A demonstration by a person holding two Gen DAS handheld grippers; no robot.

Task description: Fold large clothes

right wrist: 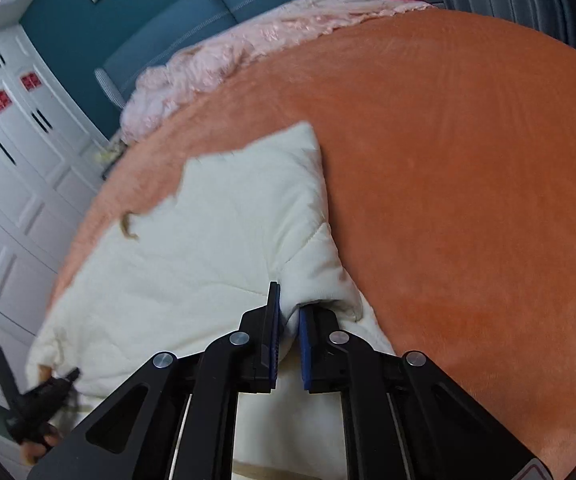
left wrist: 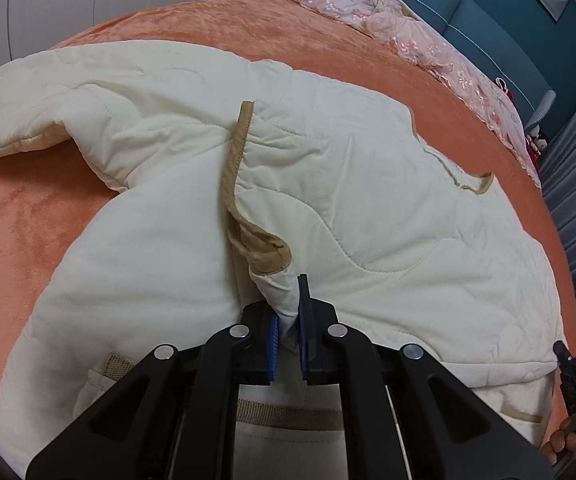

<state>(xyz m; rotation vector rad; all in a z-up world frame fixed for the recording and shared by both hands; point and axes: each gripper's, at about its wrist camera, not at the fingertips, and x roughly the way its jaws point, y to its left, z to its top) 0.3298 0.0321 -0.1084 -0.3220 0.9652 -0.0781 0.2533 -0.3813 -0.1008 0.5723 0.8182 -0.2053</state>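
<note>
Quilted cream jacket (left wrist: 328, 184) lies spread on the orange bedspread (left wrist: 28, 232), tan trim up the front. Your left tool (left wrist: 288, 320) is clamped on a bunched fold near the tan collar; your right tool (right wrist: 288, 320) is clamped on the jacket's edge by the sleeve. Pink lace fabric (right wrist: 248, 44) sits at the bed's far end.

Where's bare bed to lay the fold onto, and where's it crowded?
Free: orange bedspread right of the cream jacket, up to the pink lace cover; a smaller patch under its sleeve. Crowded: headboard side, and the near edge where both grippers pinch fabric.
</note>
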